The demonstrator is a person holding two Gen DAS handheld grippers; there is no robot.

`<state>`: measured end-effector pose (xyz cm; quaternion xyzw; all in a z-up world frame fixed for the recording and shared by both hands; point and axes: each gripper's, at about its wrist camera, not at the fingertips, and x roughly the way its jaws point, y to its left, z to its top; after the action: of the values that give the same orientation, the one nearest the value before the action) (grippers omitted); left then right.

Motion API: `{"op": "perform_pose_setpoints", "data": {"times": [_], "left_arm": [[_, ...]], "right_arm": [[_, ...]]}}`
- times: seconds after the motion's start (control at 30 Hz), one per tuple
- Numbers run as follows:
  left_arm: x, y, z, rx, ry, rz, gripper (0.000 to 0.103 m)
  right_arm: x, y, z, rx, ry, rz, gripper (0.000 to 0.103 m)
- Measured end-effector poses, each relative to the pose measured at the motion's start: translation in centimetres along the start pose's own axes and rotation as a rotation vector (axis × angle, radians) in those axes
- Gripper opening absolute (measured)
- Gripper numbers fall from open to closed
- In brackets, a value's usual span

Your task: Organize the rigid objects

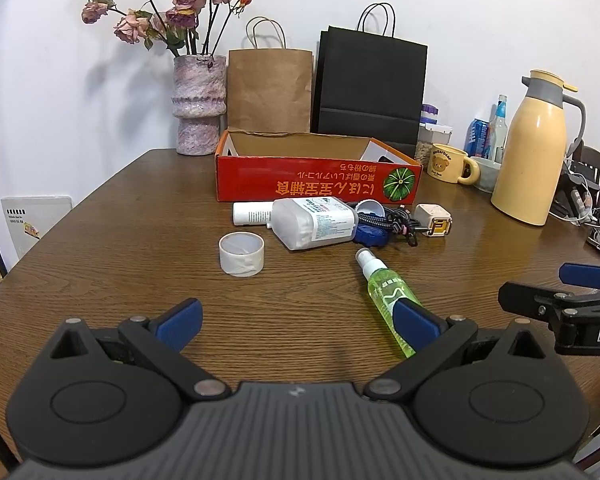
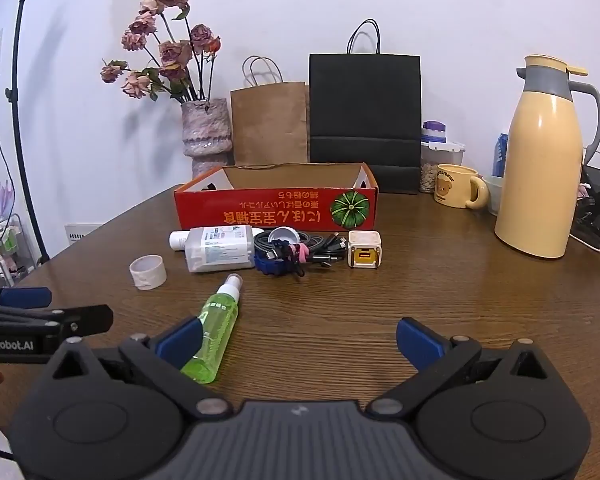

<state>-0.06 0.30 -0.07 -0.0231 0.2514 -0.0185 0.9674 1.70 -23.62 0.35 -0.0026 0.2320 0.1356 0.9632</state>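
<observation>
Loose on the desk (image 1: 100,240): one tape roll (image 1: 241,254), one green spray bottle (image 1: 384,296), one charger (image 1: 434,220). One red box (image 1: 318,184), interior hidden. Left gripper (image 1: 298,326) and right gripper (image 2: 298,342) both spread apart, holding nothing.

Both my cameras sit low over the surface (image 1: 100,240), looking forward along my fingers toward the red box (image 1: 318,180) near the far wall. My left view stands left of it, my right view (image 2: 276,208) to the right. Both share the box, the items before it, and the green spray bottle (image 1: 384,292) (image 2: 216,324) lying closest.
</observation>
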Motion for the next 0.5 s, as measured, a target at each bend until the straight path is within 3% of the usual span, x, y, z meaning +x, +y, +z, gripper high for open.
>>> {"op": "perform_pose_setpoints", "data": {"times": [0.5], "left_arm": [[-0.11, 0.0, -0.04, -0.003, 0.003, 0.0, 0.103]], "right_arm": [[-0.05, 0.13, 0.06, -0.001, 0.0, -0.001, 0.103]]}}
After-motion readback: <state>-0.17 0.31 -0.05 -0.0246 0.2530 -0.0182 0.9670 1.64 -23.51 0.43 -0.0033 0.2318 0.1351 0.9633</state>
